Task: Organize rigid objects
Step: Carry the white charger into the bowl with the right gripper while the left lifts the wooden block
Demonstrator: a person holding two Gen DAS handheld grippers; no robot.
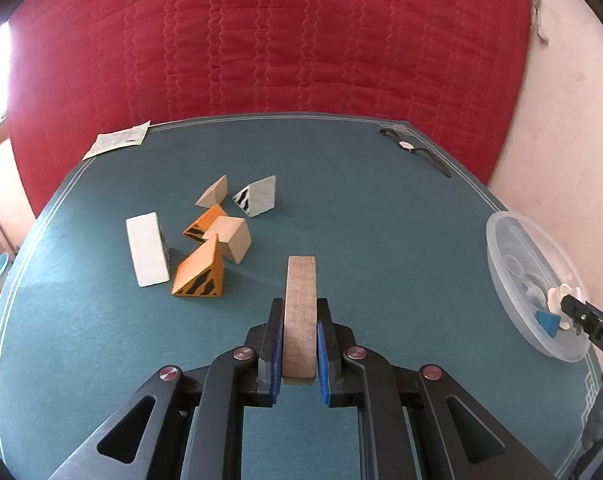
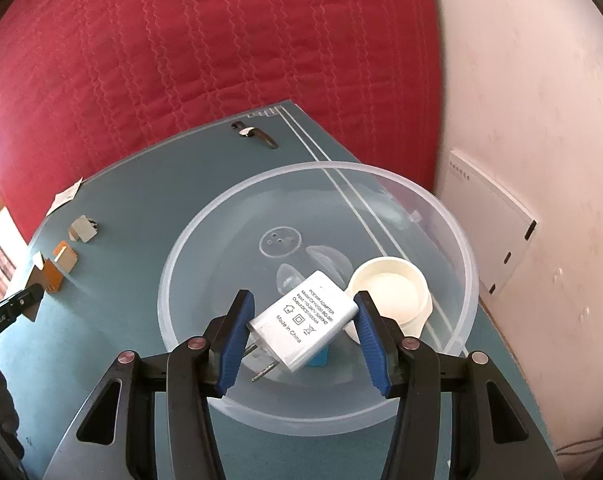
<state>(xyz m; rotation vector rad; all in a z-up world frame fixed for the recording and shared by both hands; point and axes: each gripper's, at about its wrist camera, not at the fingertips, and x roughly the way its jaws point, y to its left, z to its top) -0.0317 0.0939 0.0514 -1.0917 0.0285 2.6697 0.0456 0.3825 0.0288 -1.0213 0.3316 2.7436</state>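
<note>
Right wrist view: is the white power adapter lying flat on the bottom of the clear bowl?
No, the white power adapter sits tilted between the right gripper's blue fingers, above the clear bowl.

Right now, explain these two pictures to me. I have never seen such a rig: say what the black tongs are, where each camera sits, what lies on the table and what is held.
A person holds a two-fingered gripper in each hand, with a fisheye camera on each looking along its fingers.

The left camera shows the left gripper shut on a flat brown block. On the green table lie painted wooden wedges, a white block, a paper slip and a wristwatch.

The right camera shows the right gripper shut on a white power adapter, over a clear plastic bowl that holds a cream cup.
</note>
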